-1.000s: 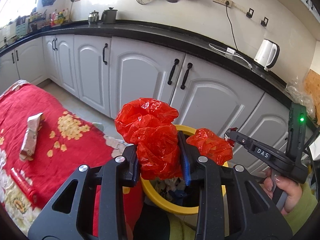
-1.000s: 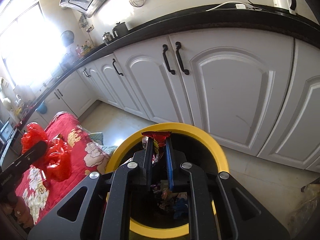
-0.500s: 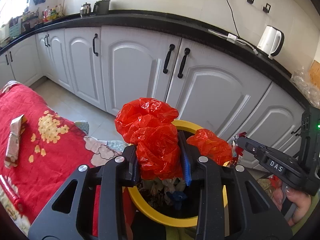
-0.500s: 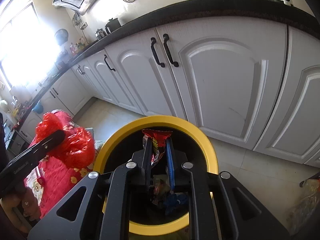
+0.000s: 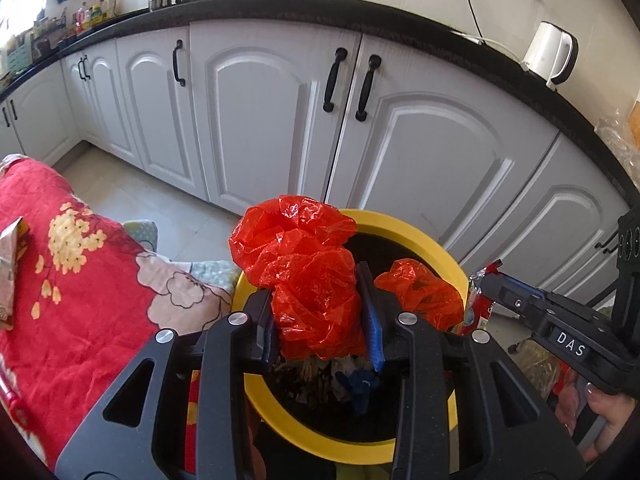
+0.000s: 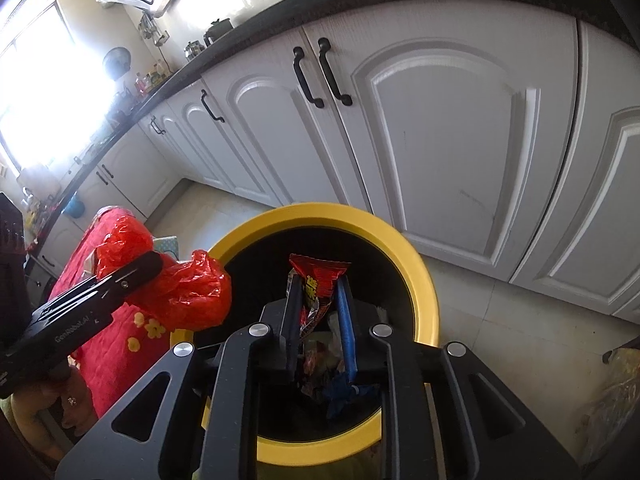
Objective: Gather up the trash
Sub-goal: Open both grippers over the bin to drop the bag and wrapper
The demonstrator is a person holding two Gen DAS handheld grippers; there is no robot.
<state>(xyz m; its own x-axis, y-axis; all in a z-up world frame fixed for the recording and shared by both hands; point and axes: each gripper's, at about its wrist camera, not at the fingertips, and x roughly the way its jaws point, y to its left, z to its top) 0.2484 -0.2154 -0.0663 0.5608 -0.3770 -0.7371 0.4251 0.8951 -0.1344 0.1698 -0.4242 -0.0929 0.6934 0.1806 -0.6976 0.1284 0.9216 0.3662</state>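
Left gripper [image 5: 320, 312] is pinching a crumpled red plastic bag [image 5: 308, 276]; right gripper [image 6: 318, 312] is pinching a red snack wrapper [image 6: 316, 280], both hanging over the yellow-rimmed bin [image 6: 424, 280]. Drop-off step appears to be underway, calling next for spreading both grippers. Bin contents are reading dark and indistinct.

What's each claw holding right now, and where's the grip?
Left claw pinches the red plastic bag mid-bunch; right claw grips the red snack wrapper near its top.
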